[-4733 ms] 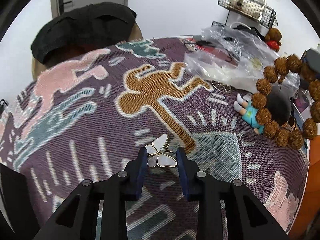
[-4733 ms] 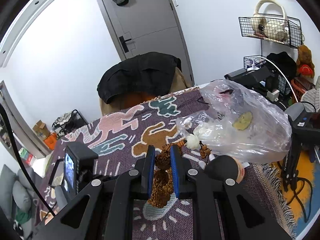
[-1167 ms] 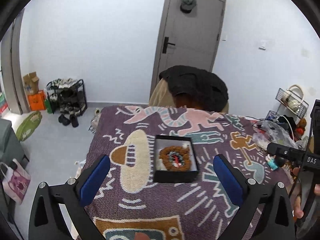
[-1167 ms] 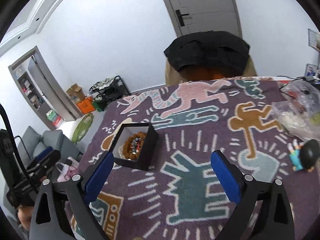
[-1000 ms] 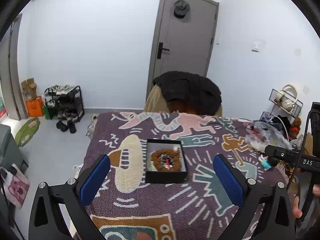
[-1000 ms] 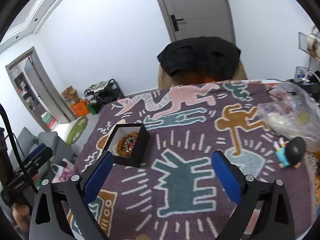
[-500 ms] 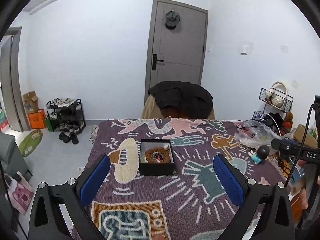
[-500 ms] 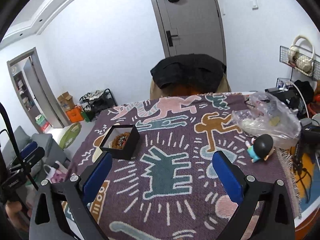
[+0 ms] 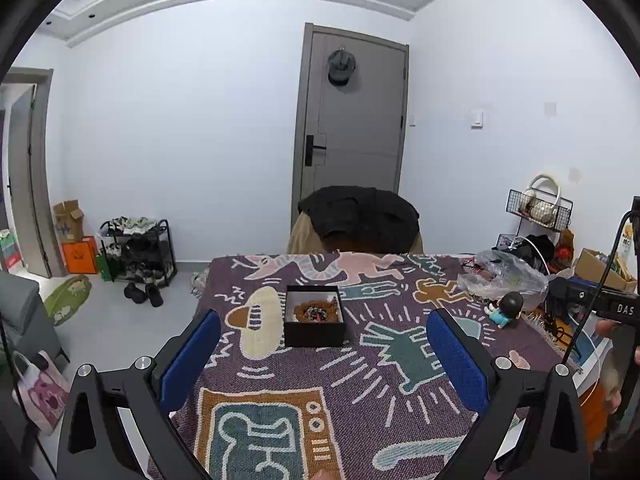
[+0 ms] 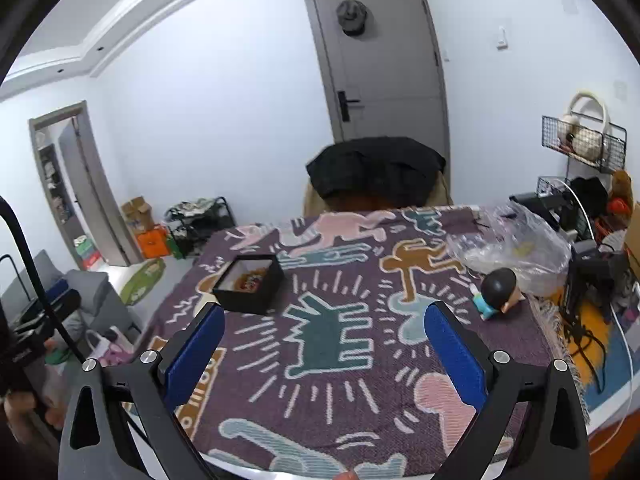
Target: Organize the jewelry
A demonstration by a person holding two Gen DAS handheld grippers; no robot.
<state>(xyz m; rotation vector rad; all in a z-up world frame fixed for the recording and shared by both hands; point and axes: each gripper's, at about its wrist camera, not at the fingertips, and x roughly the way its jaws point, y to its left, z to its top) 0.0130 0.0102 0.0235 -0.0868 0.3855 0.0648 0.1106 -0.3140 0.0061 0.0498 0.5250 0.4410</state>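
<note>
A black jewelry box (image 9: 314,316) stands open on the patterned purple blanket (image 9: 360,392). Inside it lie a brown bead bracelet (image 9: 316,311) and small pieces on a white lining. The right wrist view shows the same box (image 10: 250,284) at the table's left. My left gripper (image 9: 324,354) is wide open, held well back from and above the box, nothing between its blue pads. My right gripper (image 10: 325,352) is also wide open and empty, high above the blanket's near half.
A small doll with a black head (image 10: 498,292) lies at the right of the table beside a clear plastic bag (image 10: 516,246). A chair with a black jacket (image 9: 358,216) stands behind the table. Wire racks (image 10: 582,144), cables and boxes crowd the right side.
Both grippers pulled back and rose away from the table, so the box looks smaller and farther. Earlier they held the butterfly brooch and the bead bracelet; now both are empty.
</note>
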